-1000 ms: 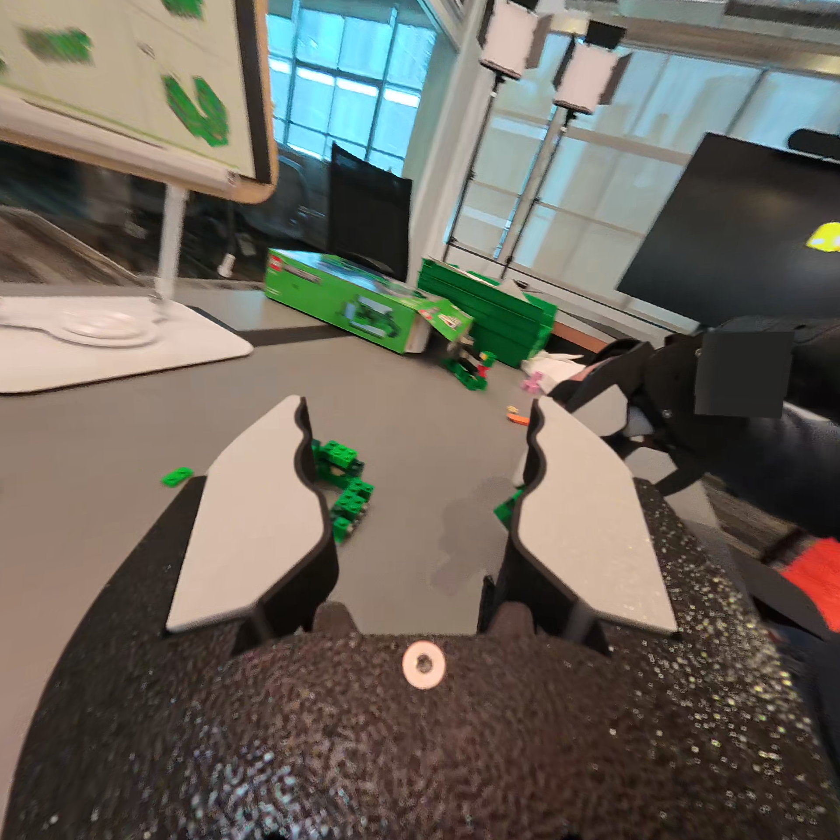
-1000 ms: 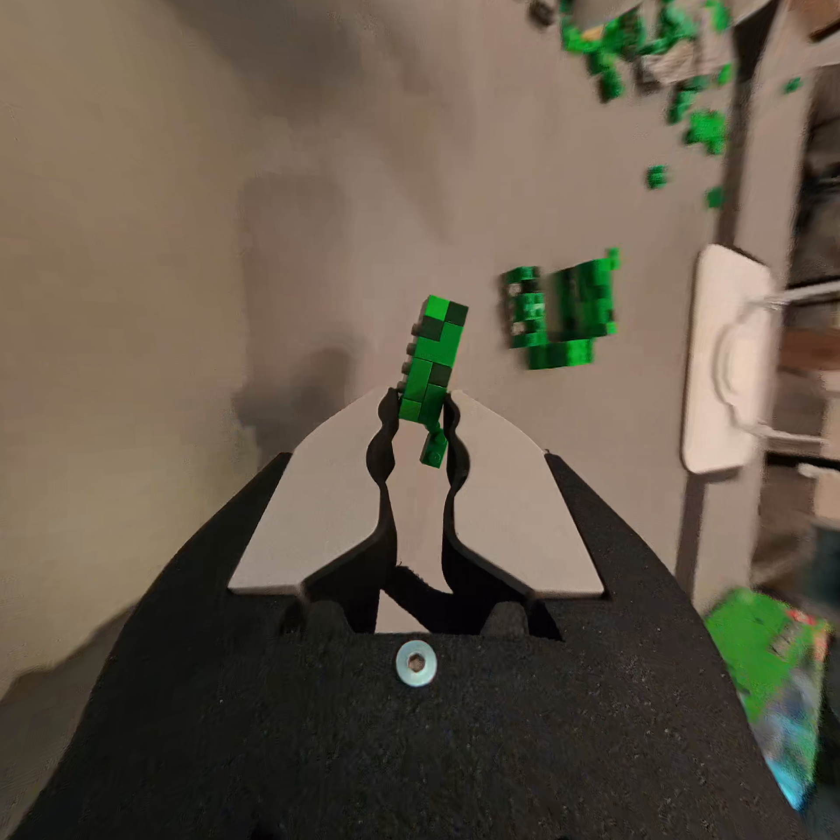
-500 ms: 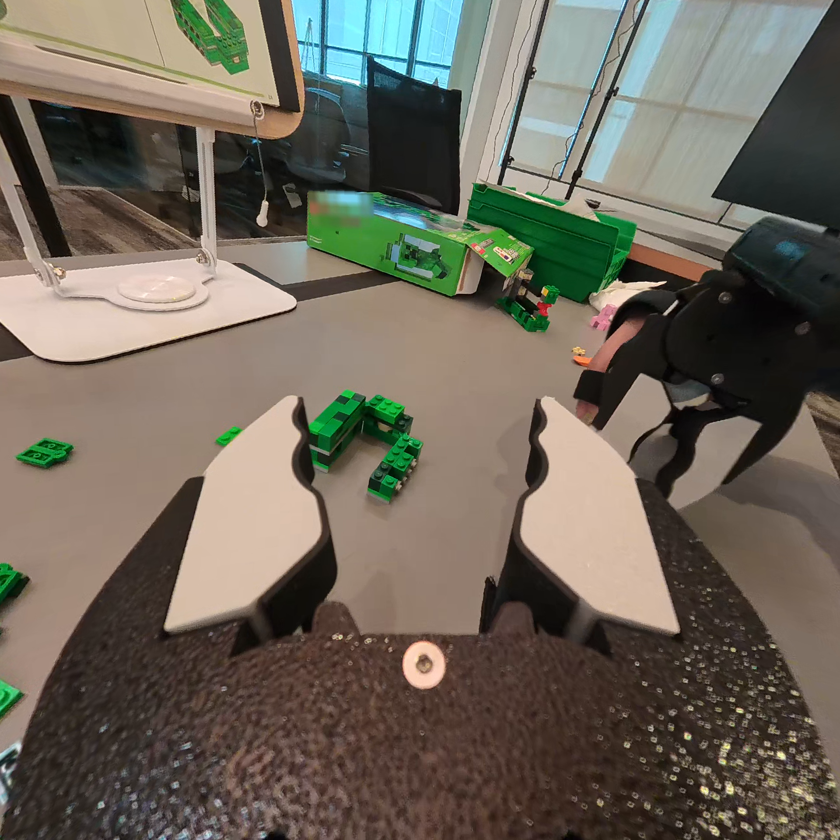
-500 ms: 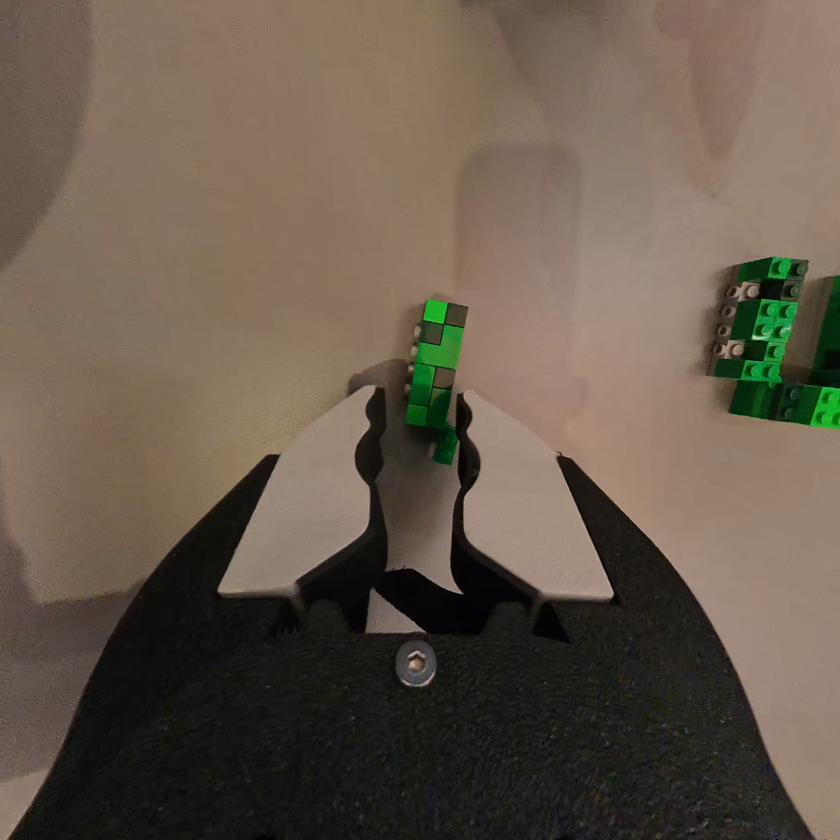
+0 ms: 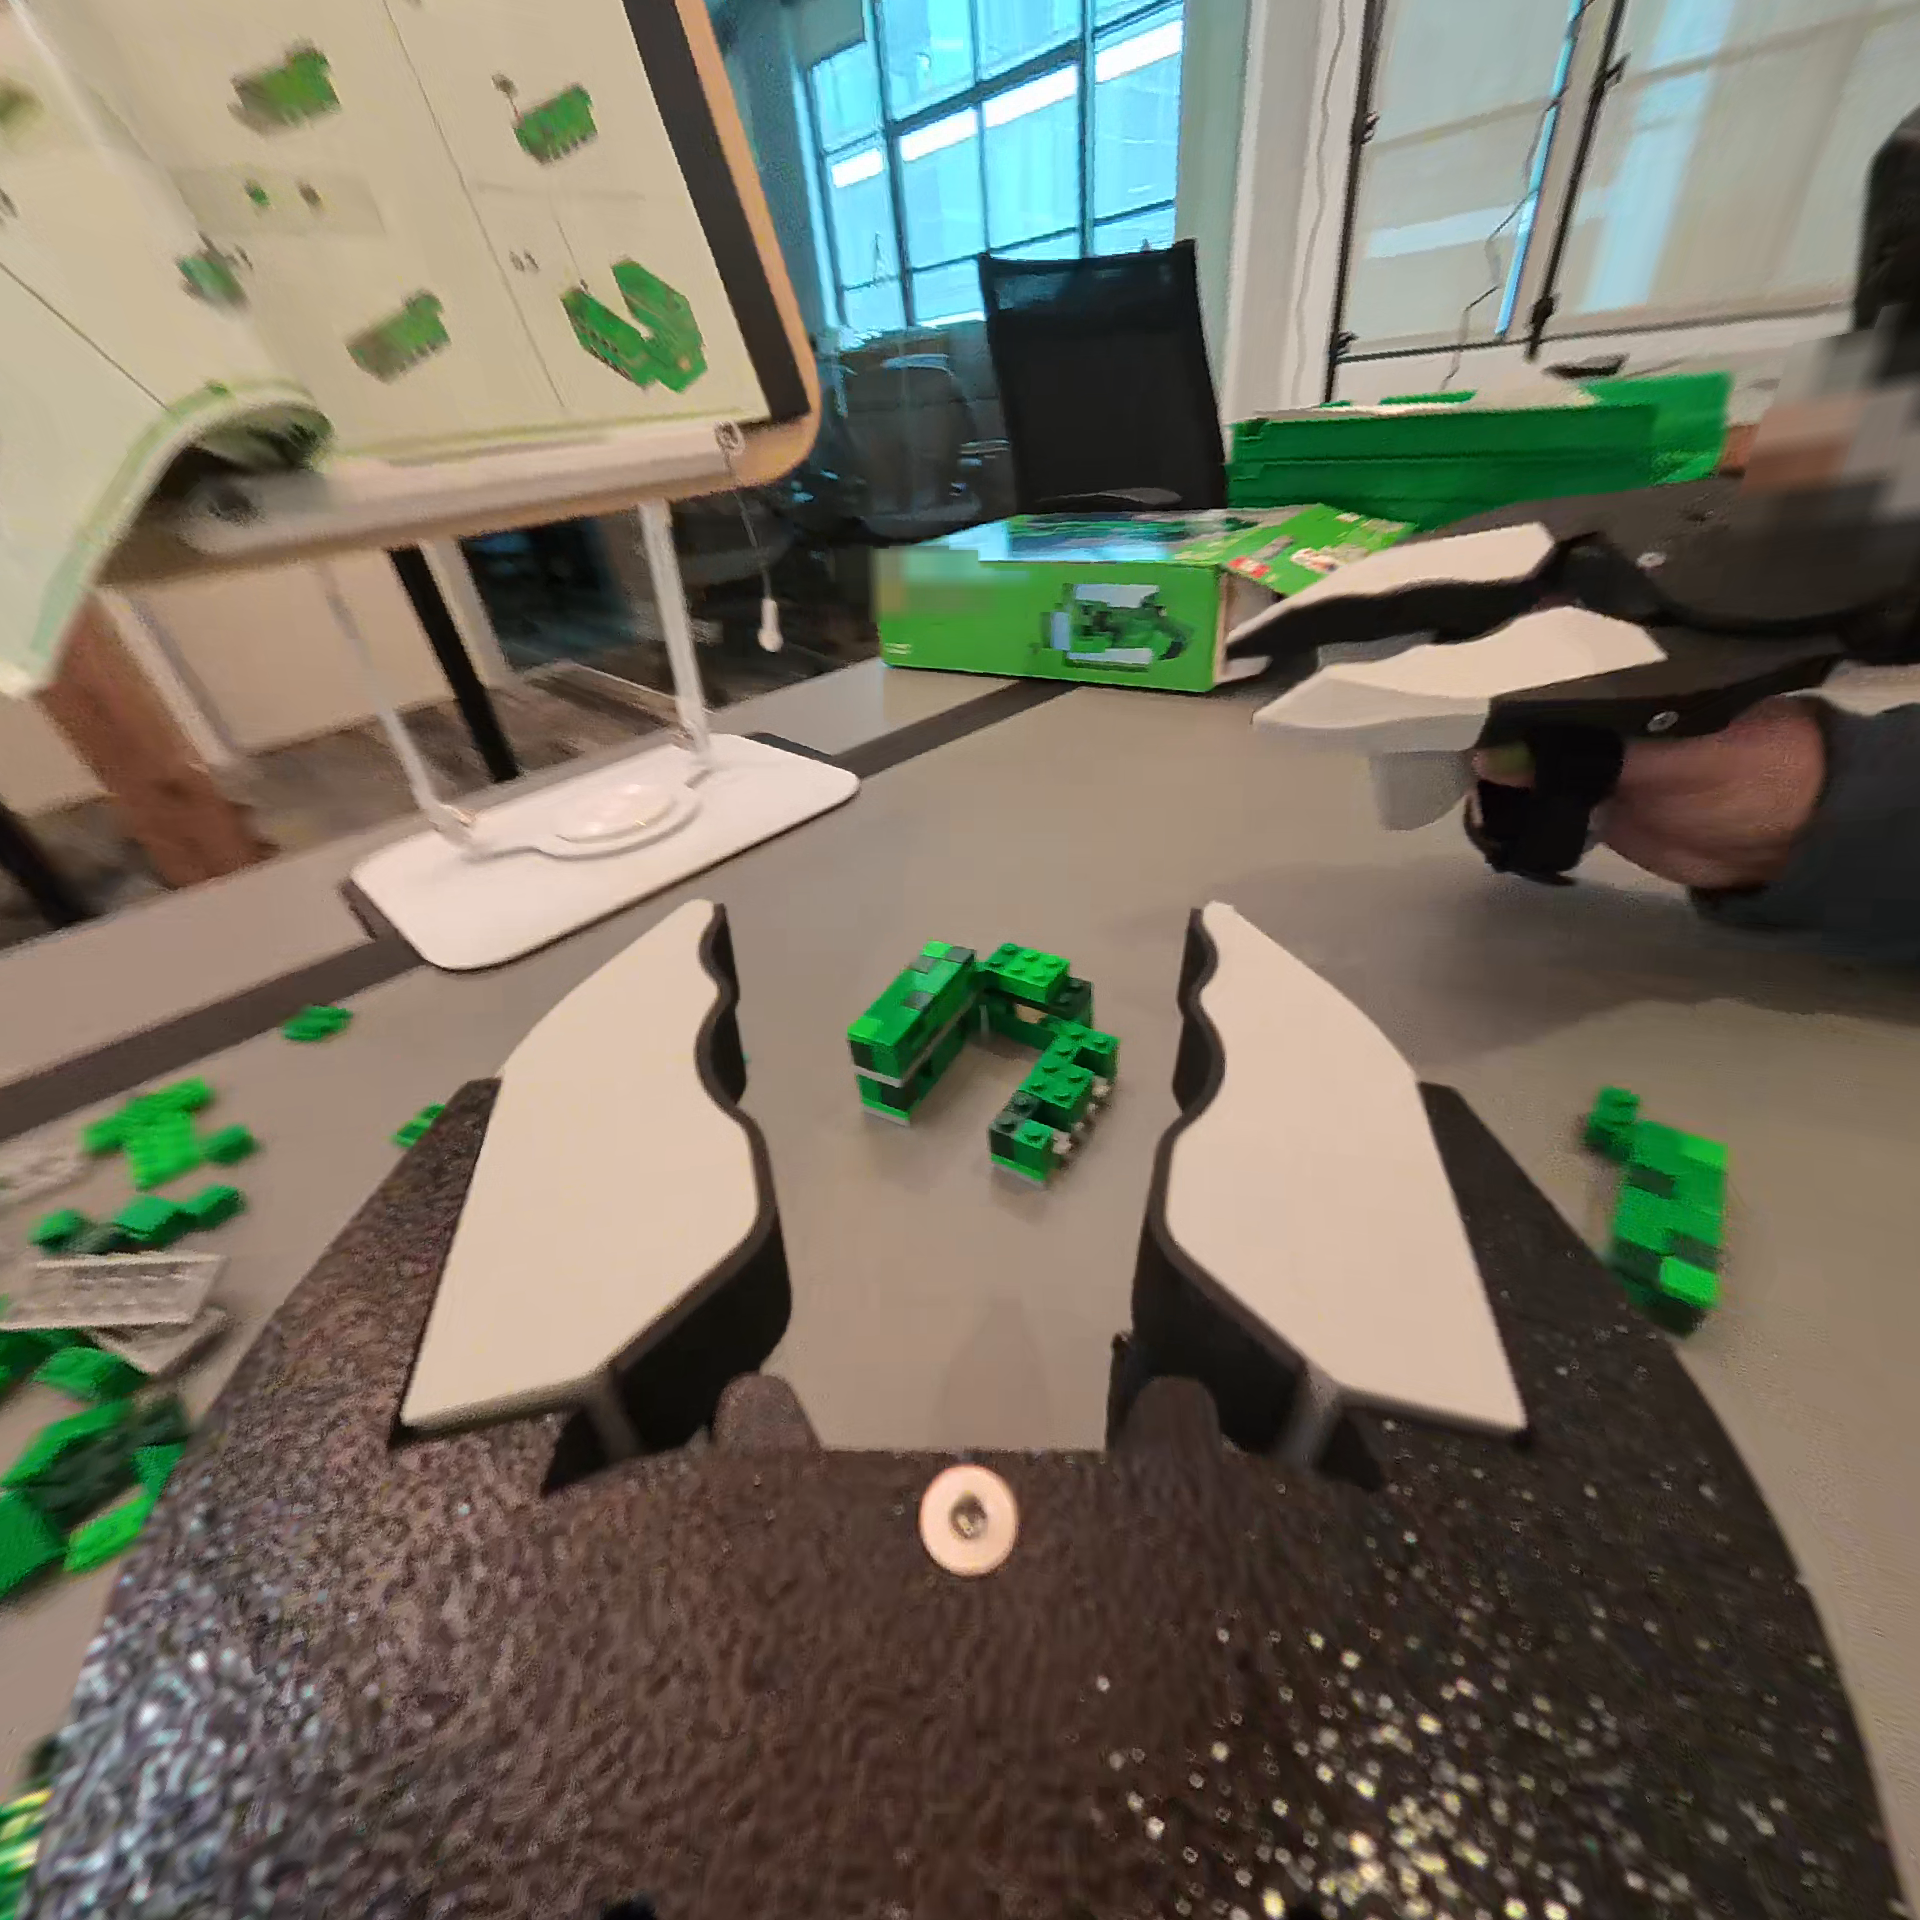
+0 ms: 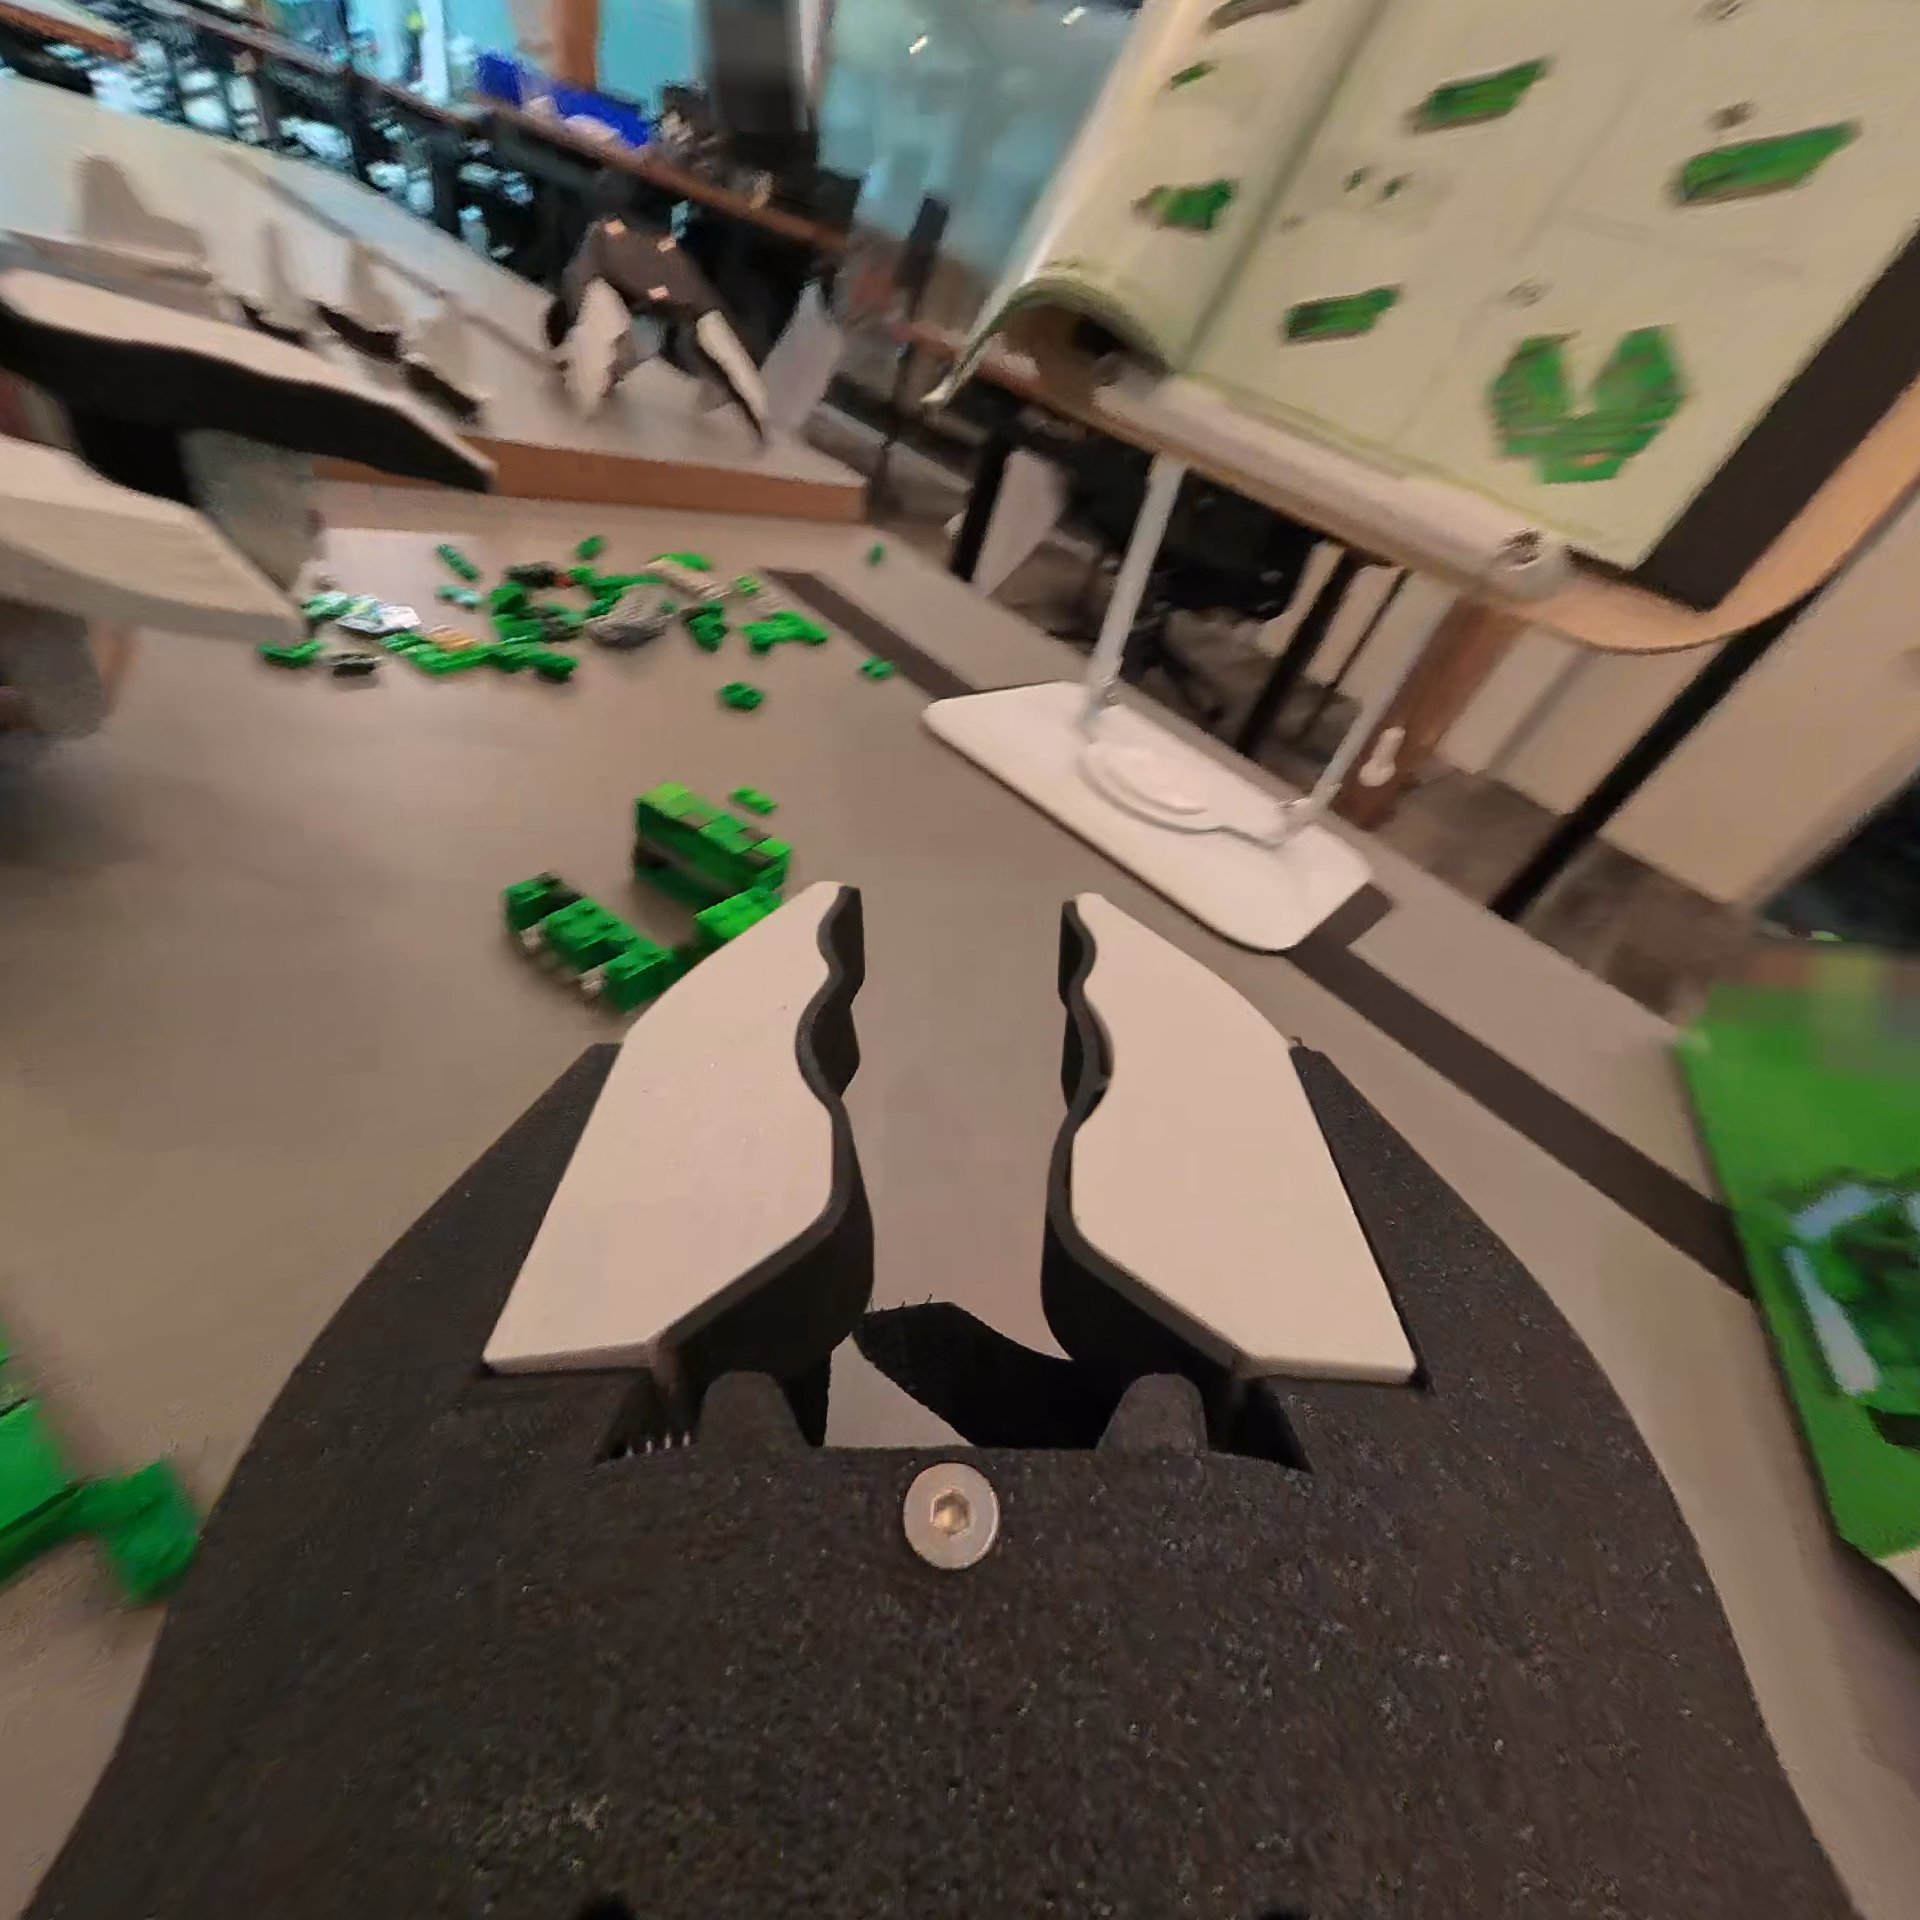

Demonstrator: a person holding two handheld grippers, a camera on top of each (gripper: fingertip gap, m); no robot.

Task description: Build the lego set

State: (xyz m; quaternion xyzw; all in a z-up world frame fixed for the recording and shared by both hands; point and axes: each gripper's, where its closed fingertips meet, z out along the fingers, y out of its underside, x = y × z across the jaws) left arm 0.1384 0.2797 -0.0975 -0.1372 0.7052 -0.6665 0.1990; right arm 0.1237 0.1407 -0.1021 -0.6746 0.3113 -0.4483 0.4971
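A U-shaped green lego assembly (image 5: 977, 1049) sits on the grey table (image 5: 1039, 810). My left gripper (image 5: 956, 925) is open and empty, just short of the assembly, which shows between its fingers. A green checkered lego strip (image 5: 1662, 1216) lies on the table to the right. My right gripper (image 6: 961, 914) is open and empty above the table. It also shows in the left wrist view (image 5: 1252, 681), held by a hand at the upper right. In the right wrist view the assembly (image 6: 644, 894) lies left of the fingertips and a blurred green piece (image 6: 83, 1496) lies at the lower left.
An instruction booklet (image 5: 416, 229) rests on a stand with a white base (image 5: 603, 842) at the back left. A green set box (image 5: 1091, 613) lies behind. Loose green bricks (image 5: 156, 1153) and bags are scattered at the left, with a larger pile (image 6: 540, 623) farther off.
My right gripper opened, let go of the green strip, then rose and swung towards the stand. The strip now lies on the table. My left gripper moved closer to the U-shaped assembly.
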